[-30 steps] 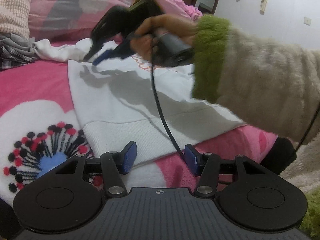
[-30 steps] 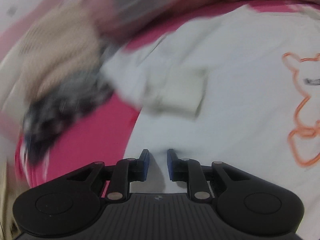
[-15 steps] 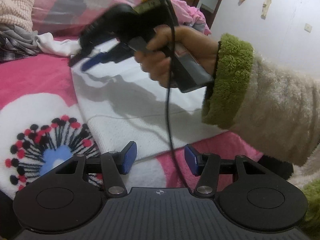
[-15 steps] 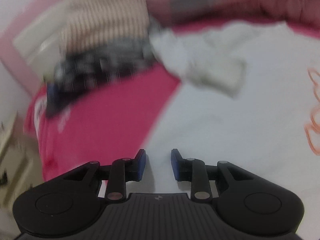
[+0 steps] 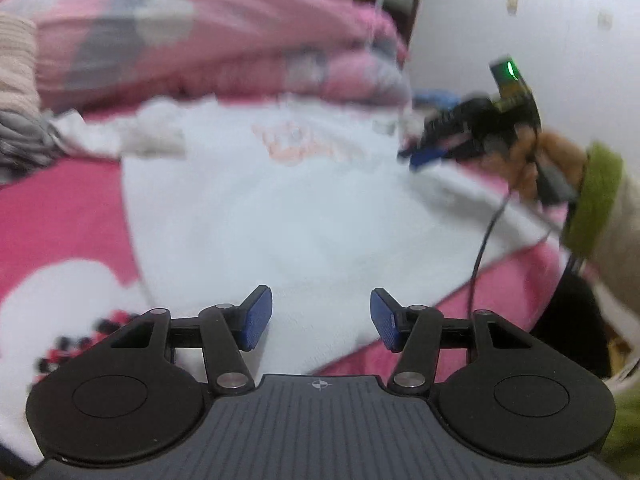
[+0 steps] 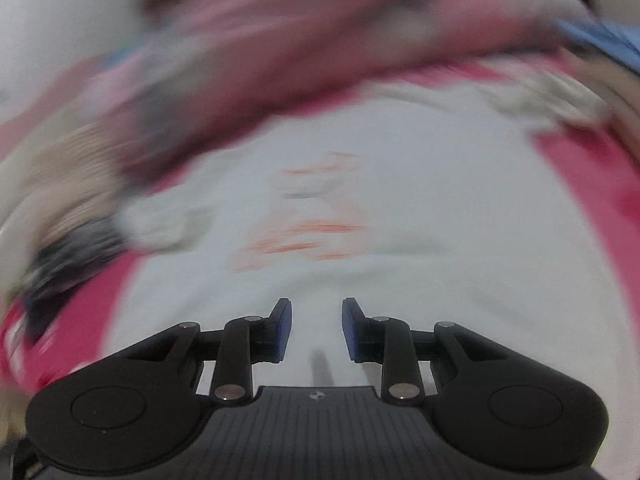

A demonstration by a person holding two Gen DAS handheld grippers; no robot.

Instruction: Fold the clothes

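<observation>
Broadly, a white sweatshirt [image 5: 288, 216] is seen spread flat on a pink bed cover [image 5: 60, 208], its orange line drawing [image 5: 296, 144] facing up. The left claw [image 5: 321, 318] is held with its blue pads wide apart, and nothing is gripped between them; it is poised over the near hem of the sweatshirt. The right claw [image 6: 316, 330] is seen in its own view with a narrower gap between the pads, likewise empty, above the white fabric [image 6: 360, 280]. In the left wrist view the right claw [image 5: 420, 156] is held by a hand [image 5: 536, 160] in a green-cuffed fleecy sleeve [image 5: 596, 204], at the sweatshirt's right edge. Rumpled pink bedding [image 5: 200, 40] is piled behind. Both views are blurred.
</observation>
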